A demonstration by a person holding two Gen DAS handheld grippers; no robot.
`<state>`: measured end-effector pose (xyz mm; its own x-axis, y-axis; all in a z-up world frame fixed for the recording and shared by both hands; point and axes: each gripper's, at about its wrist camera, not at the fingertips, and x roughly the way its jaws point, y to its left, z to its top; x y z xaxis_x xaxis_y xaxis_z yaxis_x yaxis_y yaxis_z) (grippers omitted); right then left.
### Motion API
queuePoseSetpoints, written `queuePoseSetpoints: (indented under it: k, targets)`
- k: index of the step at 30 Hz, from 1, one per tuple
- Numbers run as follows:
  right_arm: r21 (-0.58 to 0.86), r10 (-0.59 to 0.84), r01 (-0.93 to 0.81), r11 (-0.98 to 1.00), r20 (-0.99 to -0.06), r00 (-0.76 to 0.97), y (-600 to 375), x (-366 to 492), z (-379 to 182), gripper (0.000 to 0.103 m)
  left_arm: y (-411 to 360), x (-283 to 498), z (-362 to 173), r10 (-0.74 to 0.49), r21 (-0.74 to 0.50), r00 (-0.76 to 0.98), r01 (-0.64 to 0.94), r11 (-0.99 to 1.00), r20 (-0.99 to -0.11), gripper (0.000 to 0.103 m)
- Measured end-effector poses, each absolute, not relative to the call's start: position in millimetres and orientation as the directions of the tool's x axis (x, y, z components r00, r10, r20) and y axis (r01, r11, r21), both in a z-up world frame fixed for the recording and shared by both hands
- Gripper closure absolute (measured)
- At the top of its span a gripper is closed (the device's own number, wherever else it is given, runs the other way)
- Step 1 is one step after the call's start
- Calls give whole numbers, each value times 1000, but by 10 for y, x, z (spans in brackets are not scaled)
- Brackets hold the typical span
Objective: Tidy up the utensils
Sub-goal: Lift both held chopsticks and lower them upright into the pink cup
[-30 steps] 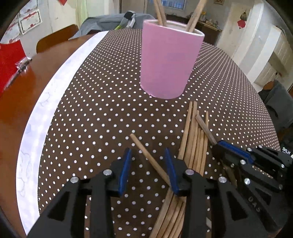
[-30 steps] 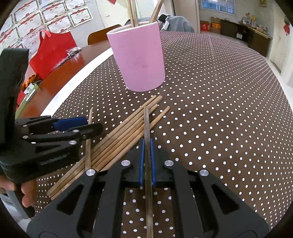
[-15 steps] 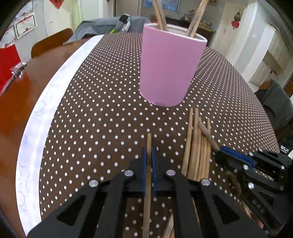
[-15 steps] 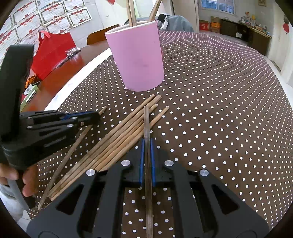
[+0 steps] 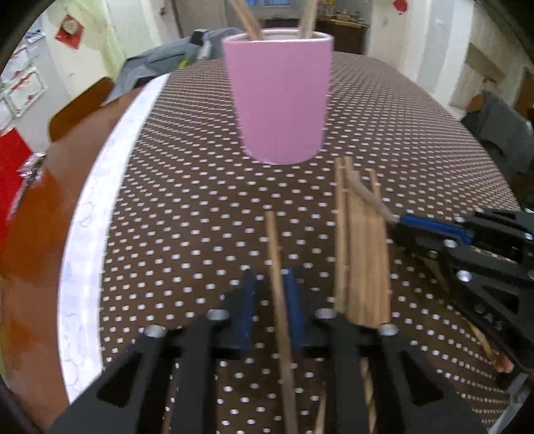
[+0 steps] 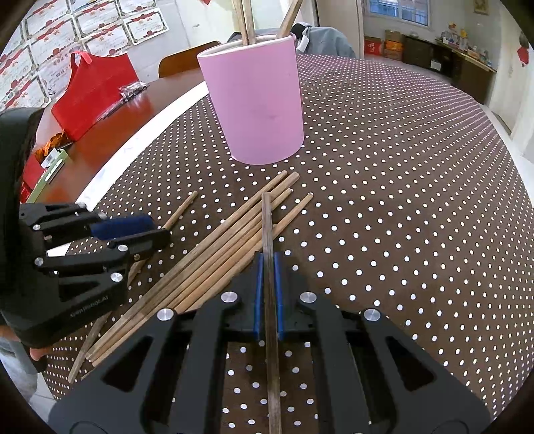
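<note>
I hold one chopstick (image 5: 278,293) clamped in my left gripper (image 5: 269,287) and a darker chopstick (image 6: 268,267) clamped in my right gripper (image 6: 268,267), each long axis pointing forward toward the pink cup (image 6: 255,103) ahead.

Cup: a pink cylindrical cup (image 6: 258,106) is standing upright on the dotted cloth, with several wooden chopsticks (image 6: 245,20) being held upright in it.
Loose pile: a bundle of chopsticks (image 6: 213,257) is lying diagonally just before the cup.
Pinched sticks: a darker chopstick (image 6: 268,267) and a pale chopstick (image 5: 278,287) are each being gripped, pointing toward the cup.
</note>
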<state>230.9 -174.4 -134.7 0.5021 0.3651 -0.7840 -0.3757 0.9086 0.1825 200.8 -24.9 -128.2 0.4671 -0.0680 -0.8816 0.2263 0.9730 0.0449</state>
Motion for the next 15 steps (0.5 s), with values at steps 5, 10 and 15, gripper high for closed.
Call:
queuePoseSetpoints:
  k: [5,10,15]
  targets:
    - [205,389,-372,905,-750,535,-1799,2279,-1247,96,-280,2003,-1239,-101,24,495,240,971,-863,97]
    - [225,425,-384,895,-690,586,-1871,2219,-985,96,-247,1880,-928,-182,-28,595,258,966,-783,97]
    - [253,467,-403,880,-623,628,-1938,2144,-707,96,-205,1670,-483,-283,-88,700,302,949,-656,97]
